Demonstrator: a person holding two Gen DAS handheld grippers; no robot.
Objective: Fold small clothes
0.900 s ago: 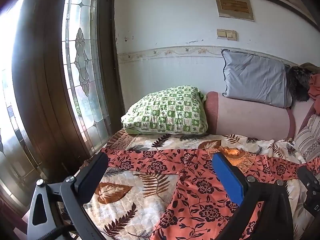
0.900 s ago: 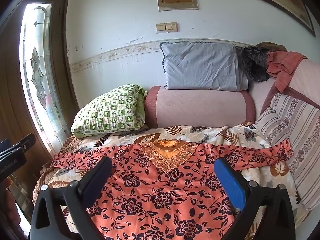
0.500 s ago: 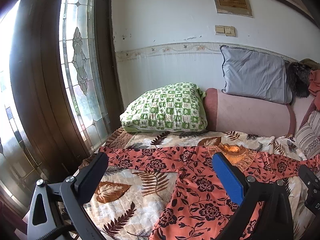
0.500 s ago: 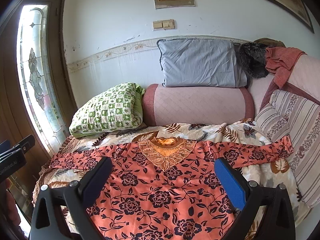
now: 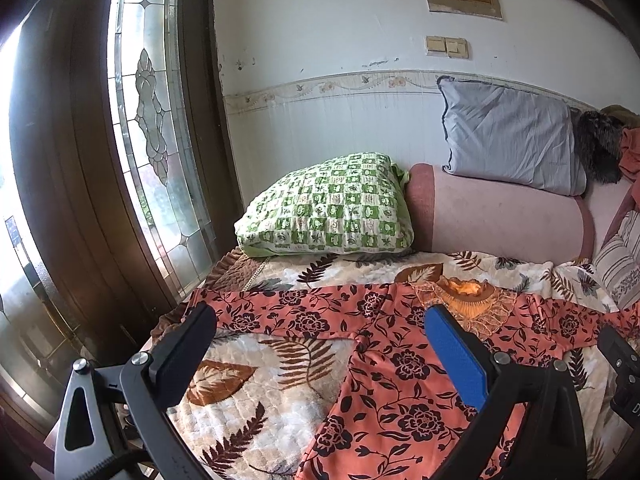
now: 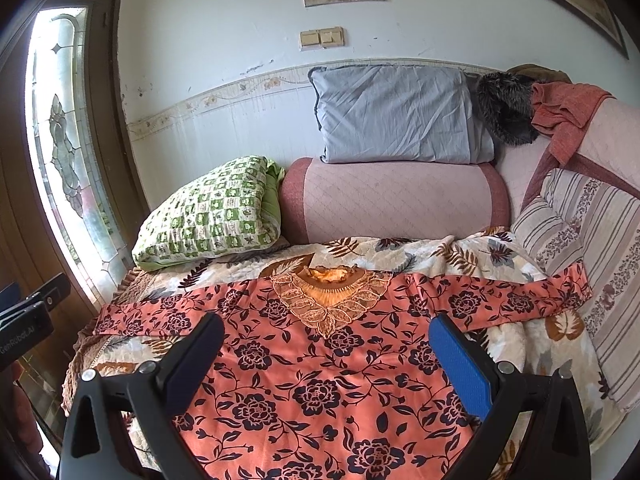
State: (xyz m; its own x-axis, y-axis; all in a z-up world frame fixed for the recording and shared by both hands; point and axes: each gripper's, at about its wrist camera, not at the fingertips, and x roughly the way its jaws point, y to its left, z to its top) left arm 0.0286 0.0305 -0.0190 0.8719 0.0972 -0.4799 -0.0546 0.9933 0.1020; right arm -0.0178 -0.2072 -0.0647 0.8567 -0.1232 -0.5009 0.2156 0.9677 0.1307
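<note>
An orange blouse with black flowers and a lace collar lies spread flat on a leaf-patterned quilt, both sleeves stretched out sideways. My right gripper hovers open above its chest, nothing between the fingers. In the left wrist view the same blouse fills the lower right, its left sleeve reaching toward the bed's edge. My left gripper stands open over that sleeve and the bare quilt, holding nothing.
A green checked pillow, a pink bolster and a grey pillow line the wall behind. Striped cushions sit at the right. A wooden door with leaded glass borders the bed on the left.
Both views have drifted slightly, so the blouse and pillows sit a little lower and farther in frame. The blouse has not moved and both grippers stay open.
</note>
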